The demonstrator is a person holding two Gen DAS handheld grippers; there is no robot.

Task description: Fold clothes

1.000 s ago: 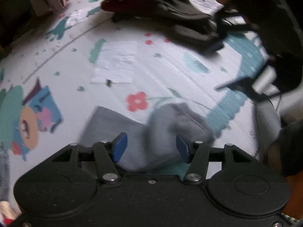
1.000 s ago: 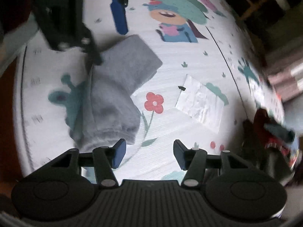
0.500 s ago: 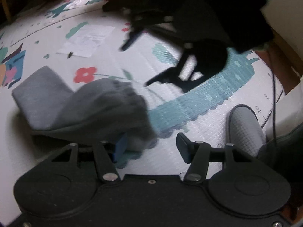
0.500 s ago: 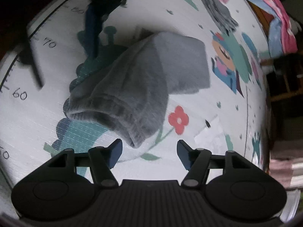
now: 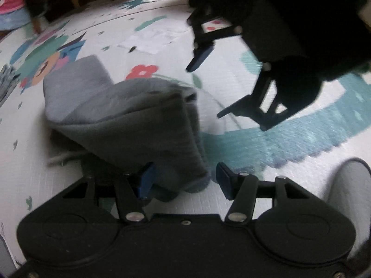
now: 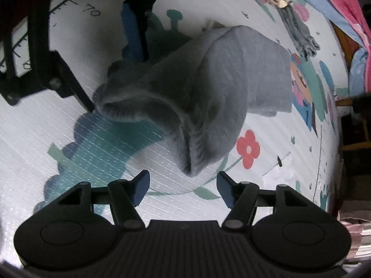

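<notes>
A: Where does the grey garment [image 6: 204, 88] lie in your two views?

B: In your right wrist view it fills the centre of the frame, a soft folded bundle on the printed play mat [image 6: 69, 153], its ribbed hem drooping toward the lower middle. In your left wrist view the same grey garment [image 5: 129, 115] sits left of centre, its near edge reaching down to the fingers at the bottom.

A: How does your left gripper [image 5: 183, 183] stand?

B: Its blue pads [image 5: 146, 181] are parted. The garment's near corner lies between them and covers part of the left-hand pad, but whether either pad presses the cloth cannot be told; the view is blurred.

A: And your right gripper [image 6: 183, 185]?

B: Its jaws stand apart with only mat between them. The hem ends just above the gap and touches neither pad. In your left wrist view the right gripper [image 5: 208, 83] shows at the upper right, dark, fingers spread over the mat.

A: What surrounds the bundle?

B: A red flower print [image 6: 248, 149] just right of the hem, and a grey knitted piece [image 6: 299, 32] near the upper right, well apart.
</notes>
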